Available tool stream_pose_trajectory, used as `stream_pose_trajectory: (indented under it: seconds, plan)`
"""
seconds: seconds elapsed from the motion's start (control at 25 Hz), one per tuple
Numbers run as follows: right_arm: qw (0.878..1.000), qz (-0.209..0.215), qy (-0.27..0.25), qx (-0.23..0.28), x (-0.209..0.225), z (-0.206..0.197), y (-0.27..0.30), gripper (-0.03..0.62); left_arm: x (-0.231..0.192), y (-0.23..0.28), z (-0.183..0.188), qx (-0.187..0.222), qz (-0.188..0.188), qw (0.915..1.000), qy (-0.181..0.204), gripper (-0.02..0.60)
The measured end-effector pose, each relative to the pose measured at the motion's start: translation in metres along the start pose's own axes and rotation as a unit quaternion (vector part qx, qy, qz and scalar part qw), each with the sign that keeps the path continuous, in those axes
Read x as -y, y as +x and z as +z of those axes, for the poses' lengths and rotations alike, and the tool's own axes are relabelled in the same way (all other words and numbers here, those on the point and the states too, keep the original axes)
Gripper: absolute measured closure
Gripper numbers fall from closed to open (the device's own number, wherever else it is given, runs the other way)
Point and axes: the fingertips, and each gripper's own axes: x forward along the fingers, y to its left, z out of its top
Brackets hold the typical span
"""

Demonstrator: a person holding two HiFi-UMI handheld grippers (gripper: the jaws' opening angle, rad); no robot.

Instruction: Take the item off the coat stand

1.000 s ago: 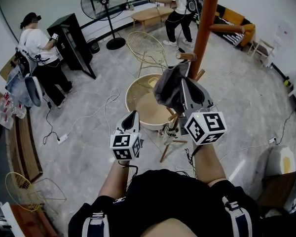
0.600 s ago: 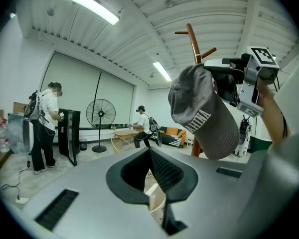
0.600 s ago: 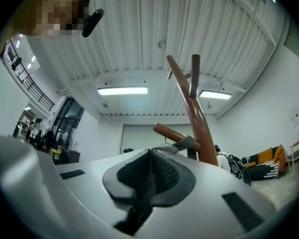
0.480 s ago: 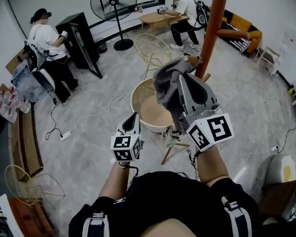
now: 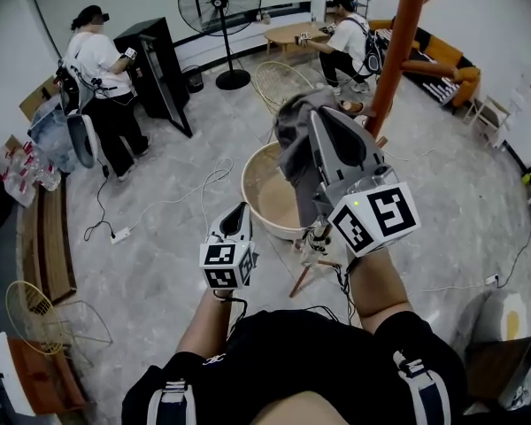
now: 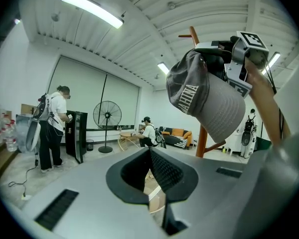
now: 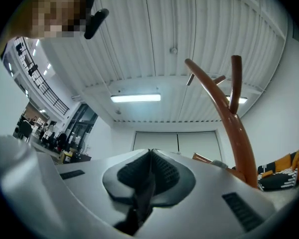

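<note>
Grey baseball cap (image 6: 204, 96) held off the coat stand (image 5: 405, 42)

The orange-brown stand rises just beyond the right gripper (image 5: 313, 119), whose jaws are clamped on the cap. The cap hangs under the gripper's tips, apparently clear of the pegs. The left gripper (image 5: 240, 209), jaws together and empty, sits low and well to the side. Finishing cleanly probably calls for a firm pinch and a pull away from the nearest peg (image 5: 354, 108), so the fabric cannot snag.
</note>
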Motion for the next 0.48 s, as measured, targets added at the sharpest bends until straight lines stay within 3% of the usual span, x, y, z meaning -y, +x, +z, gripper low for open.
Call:
stream_pose_trajectory:
  seconds: [0.48]
  plan:
    - [0.996,0.082,0.019,0.016,-0.067,0.013,0.032,0.565,-0.035,-0.031,-0.002,0.006,0.041,0.9991,-0.013,0.565]
